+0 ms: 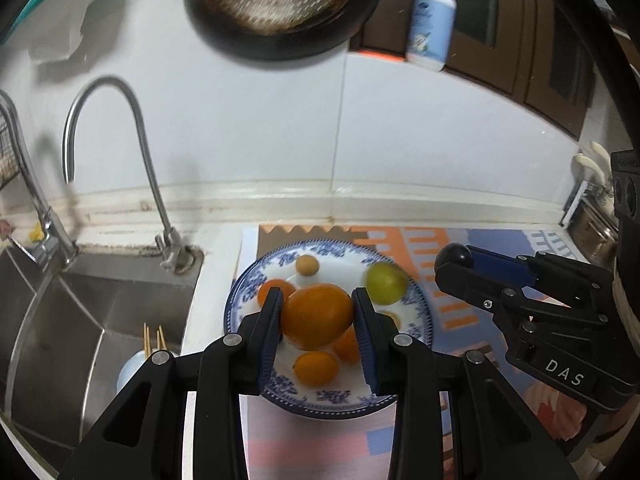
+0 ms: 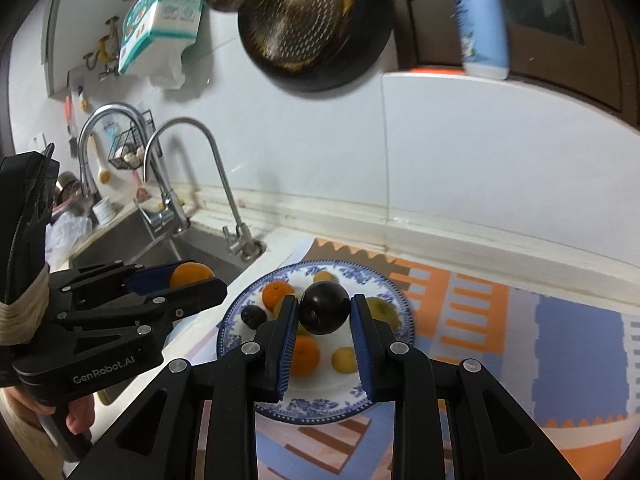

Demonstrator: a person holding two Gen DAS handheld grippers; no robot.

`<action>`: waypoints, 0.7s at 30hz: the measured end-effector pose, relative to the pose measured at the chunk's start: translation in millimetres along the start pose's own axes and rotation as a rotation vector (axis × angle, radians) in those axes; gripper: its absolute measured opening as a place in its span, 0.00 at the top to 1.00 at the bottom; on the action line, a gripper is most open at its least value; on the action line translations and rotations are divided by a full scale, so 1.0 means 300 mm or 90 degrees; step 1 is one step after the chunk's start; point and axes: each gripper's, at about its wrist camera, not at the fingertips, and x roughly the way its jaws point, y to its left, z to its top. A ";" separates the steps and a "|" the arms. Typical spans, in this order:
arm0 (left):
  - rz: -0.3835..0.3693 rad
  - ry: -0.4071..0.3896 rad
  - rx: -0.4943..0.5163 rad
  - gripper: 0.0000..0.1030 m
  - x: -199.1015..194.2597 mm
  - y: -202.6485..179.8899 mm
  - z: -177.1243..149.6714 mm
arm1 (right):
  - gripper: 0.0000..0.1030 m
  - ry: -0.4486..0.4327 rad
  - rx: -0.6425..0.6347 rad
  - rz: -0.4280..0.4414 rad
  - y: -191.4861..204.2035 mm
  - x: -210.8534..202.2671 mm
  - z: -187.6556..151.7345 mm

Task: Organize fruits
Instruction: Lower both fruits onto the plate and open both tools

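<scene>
My left gripper (image 1: pixel 317 316) is shut on a large orange (image 1: pixel 317 317), held above a blue-and-white plate (image 1: pixel 328 398). The plate carries a green fruit (image 1: pixel 385 283), small oranges (image 1: pixel 316 368) and a small tan fruit (image 1: pixel 307 265). My right gripper (image 2: pixel 324 314) is shut on a dark plum (image 2: pixel 324 308) over the same plate (image 2: pixel 320 406), where a second plum (image 2: pixel 253 316), oranges (image 2: pixel 277 294), a green fruit (image 2: pixel 383 309) and a yellow fruit (image 2: pixel 345 359) lie. In the left wrist view the right gripper (image 1: pixel 454 260) comes in from the right with the plum. In the right wrist view the left gripper (image 2: pixel 192 280) shows at the left with the orange.
A patterned mat (image 2: pixel 520 320) lies under the plate on the counter. A steel sink (image 1: pixel 60 320) with two curved taps (image 1: pixel 120 152) is to the left, with skewers in a cup inside. A dark pan (image 1: pixel 280 4) hangs on the tiled wall, and a soap bottle (image 1: pixel 432 20) stands on the ledge beside it.
</scene>
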 end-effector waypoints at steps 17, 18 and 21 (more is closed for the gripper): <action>-0.015 0.085 -0.020 0.67 0.182 0.054 -0.073 | 0.73 0.095 -0.002 0.019 -0.022 0.245 -0.054; -0.016 0.085 -0.016 0.67 0.188 0.051 -0.073 | 0.73 0.097 0.001 0.018 -0.027 0.255 -0.056; -0.025 0.084 0.001 0.67 0.205 0.040 -0.074 | 0.73 0.099 0.006 0.014 -0.037 0.269 -0.057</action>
